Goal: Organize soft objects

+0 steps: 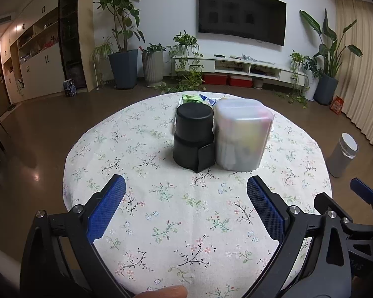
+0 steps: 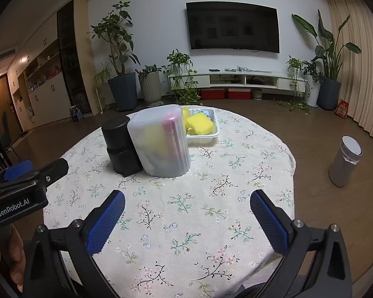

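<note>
A round table with a floral cloth holds a black cylindrical container and, touching its right side, a frosted translucent container with yellow and pink items inside. Behind them a white tray holds yellow sponges; in the left wrist view only green and blue bits of the tray's contents show. My left gripper is open and empty, short of the containers. My right gripper is open and empty, also short of them.
A grey cylindrical bin stands on the floor right of the table. The left gripper's body shows at the right wrist view's left edge. Potted plants, a TV and a low cabinet line the far wall.
</note>
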Demonstrator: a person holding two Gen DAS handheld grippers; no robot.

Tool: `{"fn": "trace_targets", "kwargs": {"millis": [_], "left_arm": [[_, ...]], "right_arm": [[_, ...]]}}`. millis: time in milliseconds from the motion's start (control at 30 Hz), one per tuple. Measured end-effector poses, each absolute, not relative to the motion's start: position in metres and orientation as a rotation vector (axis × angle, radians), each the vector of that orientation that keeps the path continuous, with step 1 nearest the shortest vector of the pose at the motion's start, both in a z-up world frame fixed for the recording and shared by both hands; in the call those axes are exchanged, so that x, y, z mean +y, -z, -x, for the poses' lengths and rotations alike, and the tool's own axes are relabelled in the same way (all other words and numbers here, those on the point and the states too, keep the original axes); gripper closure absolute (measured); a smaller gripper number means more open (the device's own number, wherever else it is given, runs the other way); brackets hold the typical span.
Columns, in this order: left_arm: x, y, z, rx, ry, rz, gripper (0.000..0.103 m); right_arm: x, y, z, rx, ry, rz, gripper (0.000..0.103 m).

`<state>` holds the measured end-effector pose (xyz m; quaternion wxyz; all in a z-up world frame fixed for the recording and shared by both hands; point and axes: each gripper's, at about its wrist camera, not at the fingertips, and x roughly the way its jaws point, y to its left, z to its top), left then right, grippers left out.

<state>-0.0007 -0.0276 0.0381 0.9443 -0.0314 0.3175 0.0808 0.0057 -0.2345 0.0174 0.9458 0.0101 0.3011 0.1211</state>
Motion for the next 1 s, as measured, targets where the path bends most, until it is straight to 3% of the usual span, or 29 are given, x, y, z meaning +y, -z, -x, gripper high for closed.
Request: {"fn": "trace_targets", "kwargs": {"millis": [1000], "left_arm": [[-0.0279, -0.0284, -0.0021, 0.672, -0.155, 0.067, 0.0]], "right_arm": [[-0.2318, -0.0159, -0.0064, 0.624, -0.24, -0.001, 0.0]]}}
